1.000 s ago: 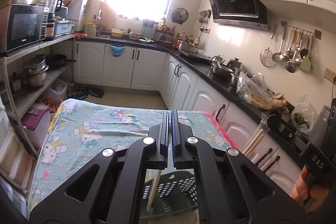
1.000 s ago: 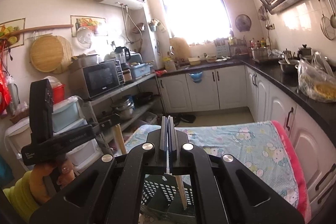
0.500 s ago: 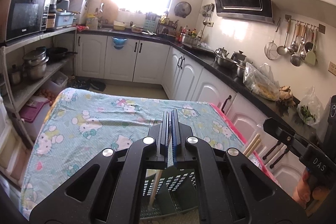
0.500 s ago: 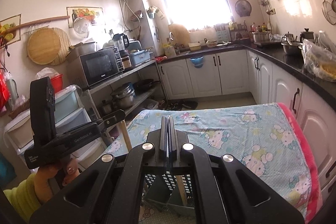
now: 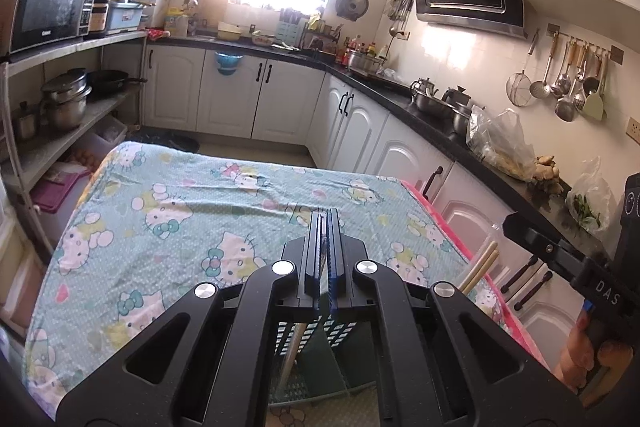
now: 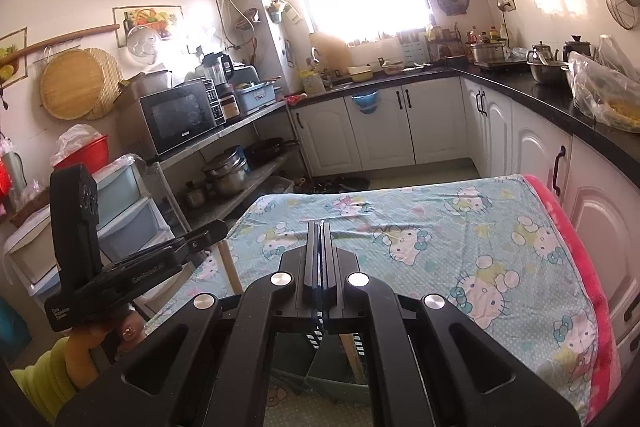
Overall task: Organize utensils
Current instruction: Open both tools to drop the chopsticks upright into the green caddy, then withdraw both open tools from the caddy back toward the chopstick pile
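- My left claw (image 5: 325, 259) has its two jaws pressed together on a wooden chopstick (image 5: 291, 351), which hangs down below the jaws.
- That chopstick's lower end reaches into a dark green perforated utensil basket (image 5: 320, 367), on the left side of its inner divider.
- My right claw (image 6: 321, 267) is likewise closed, gripping wooden chopsticks (image 6: 351, 353) that slant down into the same basket (image 6: 320, 363); I think it holds a pair, but the jaws hide most of it.
- In the left wrist view the right claw (image 5: 516, 227) appears at the right edge with two chopstick ends (image 5: 480, 267) sticking out beneath it.
- In the right wrist view the left claw (image 6: 216, 229) appears at the left with its chopstick (image 6: 230, 267) hanging beneath.
- The basket sits at the near edge of the worktop (image 5: 180, 211), which is covered with a light green cartoon-cat cloth.
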`<state>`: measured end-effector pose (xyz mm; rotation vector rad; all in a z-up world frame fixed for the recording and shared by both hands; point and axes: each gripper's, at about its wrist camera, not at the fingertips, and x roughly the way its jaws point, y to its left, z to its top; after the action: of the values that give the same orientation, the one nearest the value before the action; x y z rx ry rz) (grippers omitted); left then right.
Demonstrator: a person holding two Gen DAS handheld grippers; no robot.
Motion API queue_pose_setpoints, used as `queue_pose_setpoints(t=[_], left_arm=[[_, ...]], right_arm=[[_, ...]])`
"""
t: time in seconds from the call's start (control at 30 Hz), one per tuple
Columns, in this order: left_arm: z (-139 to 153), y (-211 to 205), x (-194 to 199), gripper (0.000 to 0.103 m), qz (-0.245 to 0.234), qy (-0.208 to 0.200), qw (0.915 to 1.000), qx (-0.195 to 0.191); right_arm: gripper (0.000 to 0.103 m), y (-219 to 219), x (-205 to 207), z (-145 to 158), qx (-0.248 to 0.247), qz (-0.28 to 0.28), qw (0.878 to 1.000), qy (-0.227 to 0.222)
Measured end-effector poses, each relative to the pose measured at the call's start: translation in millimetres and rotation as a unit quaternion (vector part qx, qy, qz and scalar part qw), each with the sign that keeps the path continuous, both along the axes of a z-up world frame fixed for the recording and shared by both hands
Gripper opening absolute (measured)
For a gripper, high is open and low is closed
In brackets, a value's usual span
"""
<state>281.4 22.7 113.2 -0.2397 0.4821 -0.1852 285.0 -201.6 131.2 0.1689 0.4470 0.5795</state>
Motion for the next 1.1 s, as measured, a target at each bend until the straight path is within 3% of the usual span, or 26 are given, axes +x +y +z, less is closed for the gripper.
queue_pose_setpoints(t=[0.4,0.9,1.1], left_arm=[[-10,7,-5,0.002,0.014,0.011,0.9998,0.009],[-11,19,-19,0.049,0.026,0.019,0.9994,0.011],[-14,20,-25,0.063,0.025,0.022,0.9993,0.014]], right_arm=[[0.002,-7,4,-8,-0.01,-0.022,1.0,0.012],[0.032,-23,1,-15,-0.012,-0.048,0.999,0.021],[0.04,-28,-4,-19,-0.021,-0.052,0.998,0.022]])
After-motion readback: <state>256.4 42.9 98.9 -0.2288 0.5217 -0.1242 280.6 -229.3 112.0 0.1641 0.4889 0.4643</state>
